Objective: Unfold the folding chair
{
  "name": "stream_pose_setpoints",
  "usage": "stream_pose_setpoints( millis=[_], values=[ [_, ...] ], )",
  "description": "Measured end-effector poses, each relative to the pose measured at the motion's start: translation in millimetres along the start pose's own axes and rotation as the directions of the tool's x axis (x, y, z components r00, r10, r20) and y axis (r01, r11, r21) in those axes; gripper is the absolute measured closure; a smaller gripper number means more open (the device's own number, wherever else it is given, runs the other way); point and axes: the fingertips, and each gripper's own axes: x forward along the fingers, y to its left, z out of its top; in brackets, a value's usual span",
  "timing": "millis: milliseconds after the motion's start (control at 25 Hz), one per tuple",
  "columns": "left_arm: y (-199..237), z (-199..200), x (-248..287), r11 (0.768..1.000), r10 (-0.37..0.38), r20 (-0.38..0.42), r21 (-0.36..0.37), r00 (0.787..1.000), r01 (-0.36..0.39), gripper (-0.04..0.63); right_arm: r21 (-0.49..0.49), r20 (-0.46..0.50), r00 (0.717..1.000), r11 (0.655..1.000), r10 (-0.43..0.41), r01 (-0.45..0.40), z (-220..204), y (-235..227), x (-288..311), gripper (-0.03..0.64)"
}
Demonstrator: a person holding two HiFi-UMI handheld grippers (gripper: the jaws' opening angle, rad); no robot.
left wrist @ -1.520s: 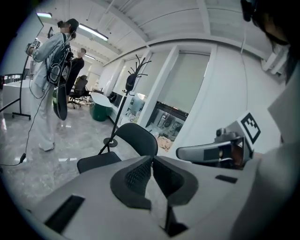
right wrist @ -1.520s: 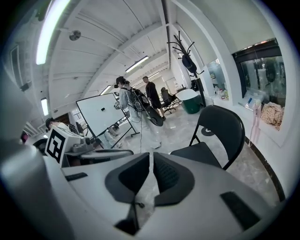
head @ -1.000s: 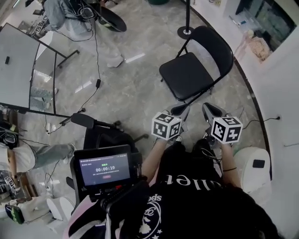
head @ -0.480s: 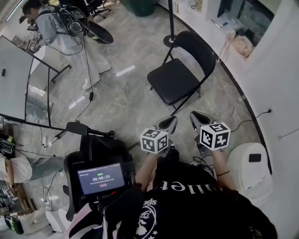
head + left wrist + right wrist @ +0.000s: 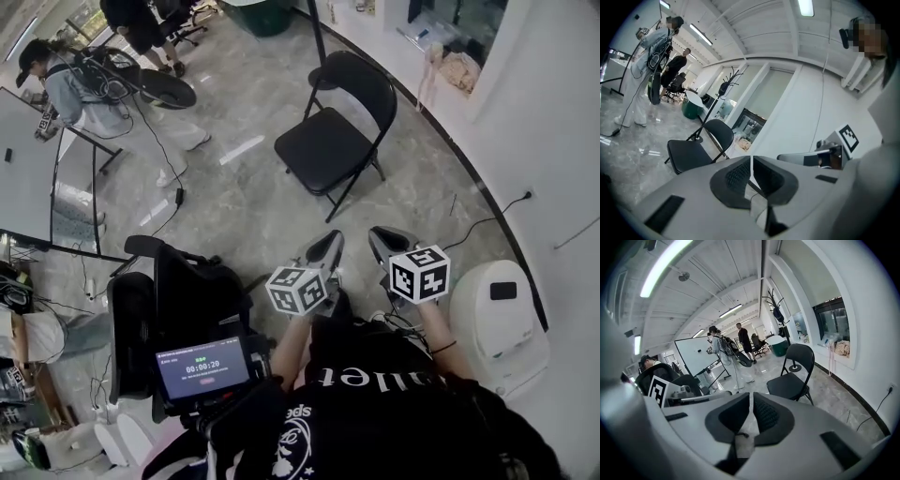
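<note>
- While the person stands well back from it, the folding chair (image 5: pixel 330 141) is opened out on the marble floor (image 5: pixel 234 197), with its seat level and its backrest on the side of the white wall.
- The left gripper (image 5: pixel 325 249) is held in the air, aimed toward the chair; its jaws are pressed together with nothing between them.
- The right gripper (image 5: pixel 382 240), just beside the left one, has its jaws drawn together too, and it is also empty.
</note>
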Motion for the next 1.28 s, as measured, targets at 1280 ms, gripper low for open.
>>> stream_pose_setpoints(
  millis=[1280],
  values=[
    [-16.5,-28.6,-10.2,0.999,0.050,-0.054,0.024,0.997,-0.049,0.577,-0.025,-0.037,0.998,0.999,0.046,-0.047,-26.5,-0.6,-14.7,0.581]
  ],
)
